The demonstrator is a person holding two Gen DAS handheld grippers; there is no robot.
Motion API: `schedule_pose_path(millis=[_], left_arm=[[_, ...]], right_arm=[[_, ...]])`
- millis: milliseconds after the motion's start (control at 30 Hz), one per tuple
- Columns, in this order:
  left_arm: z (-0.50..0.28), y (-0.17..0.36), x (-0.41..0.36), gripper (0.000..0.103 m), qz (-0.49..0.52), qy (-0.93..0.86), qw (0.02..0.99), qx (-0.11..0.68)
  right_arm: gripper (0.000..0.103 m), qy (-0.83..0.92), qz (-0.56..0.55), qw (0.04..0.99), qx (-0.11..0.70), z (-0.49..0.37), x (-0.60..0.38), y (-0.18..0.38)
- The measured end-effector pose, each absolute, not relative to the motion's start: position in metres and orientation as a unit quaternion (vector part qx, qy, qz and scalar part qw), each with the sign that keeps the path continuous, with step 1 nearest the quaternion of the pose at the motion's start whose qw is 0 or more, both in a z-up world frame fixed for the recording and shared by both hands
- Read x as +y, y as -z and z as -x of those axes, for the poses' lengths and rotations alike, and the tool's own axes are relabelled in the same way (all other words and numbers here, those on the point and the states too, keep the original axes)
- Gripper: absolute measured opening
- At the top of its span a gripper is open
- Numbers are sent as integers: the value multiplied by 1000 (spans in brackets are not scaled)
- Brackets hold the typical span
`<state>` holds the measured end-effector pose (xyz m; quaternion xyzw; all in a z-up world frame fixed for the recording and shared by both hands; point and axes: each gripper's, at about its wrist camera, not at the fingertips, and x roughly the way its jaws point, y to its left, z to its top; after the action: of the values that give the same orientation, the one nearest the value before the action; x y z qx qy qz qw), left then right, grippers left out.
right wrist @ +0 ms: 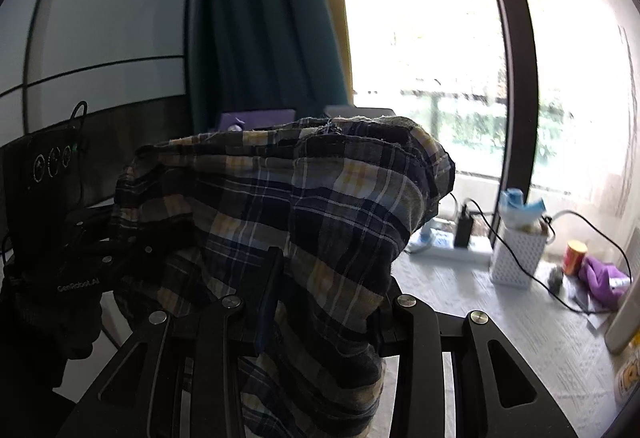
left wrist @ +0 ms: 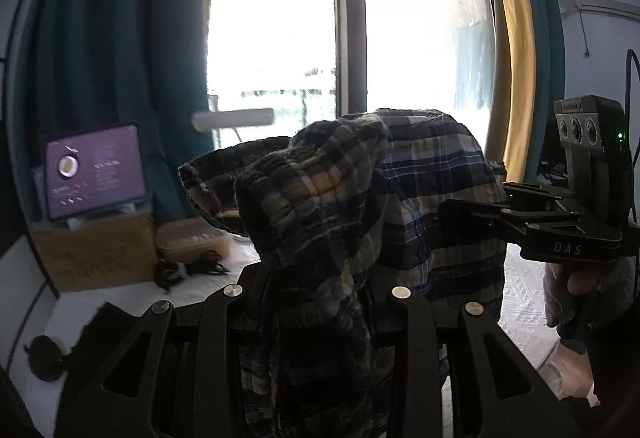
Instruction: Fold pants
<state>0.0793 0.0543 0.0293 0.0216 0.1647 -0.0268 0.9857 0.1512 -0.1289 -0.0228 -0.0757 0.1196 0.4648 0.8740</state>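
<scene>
Pants of dark navy, yellow and white plaid cotton (left wrist: 420, 174) are pinched in both sets of jaws: the left gripper (left wrist: 320, 302) is clenched on a bunched fold by the gathered waistband, and the right gripper (right wrist: 316, 302) grips a neighbouring stretch of the same edge. Held so, side by side, the two grips hang the cloth clear of the white patterned counter (right wrist: 500, 322), probably so that it drops straight and can be laid flat for a fold. Beyond it are a teal curtain (right wrist: 264, 38), a bright window (left wrist: 272, 18) and a white perforated plastic basket (right wrist: 516, 258).
</scene>
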Motion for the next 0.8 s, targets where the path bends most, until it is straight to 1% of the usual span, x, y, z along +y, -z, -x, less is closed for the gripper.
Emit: schedule_pose_path(millis=[233,467,800], left_arm=[[-49,-35,82,33,-35,-7,985,166],[-33,-22,113,33,-26,-30,981,188],[-49,0,142,33,-6,-33,974,222]], right_arm=[[38,-495,68,859,110,-130,-93,23],[38,-517,57,843,138,-122,-56,43],[38,-513,50,837,182,-147,-22,74]])
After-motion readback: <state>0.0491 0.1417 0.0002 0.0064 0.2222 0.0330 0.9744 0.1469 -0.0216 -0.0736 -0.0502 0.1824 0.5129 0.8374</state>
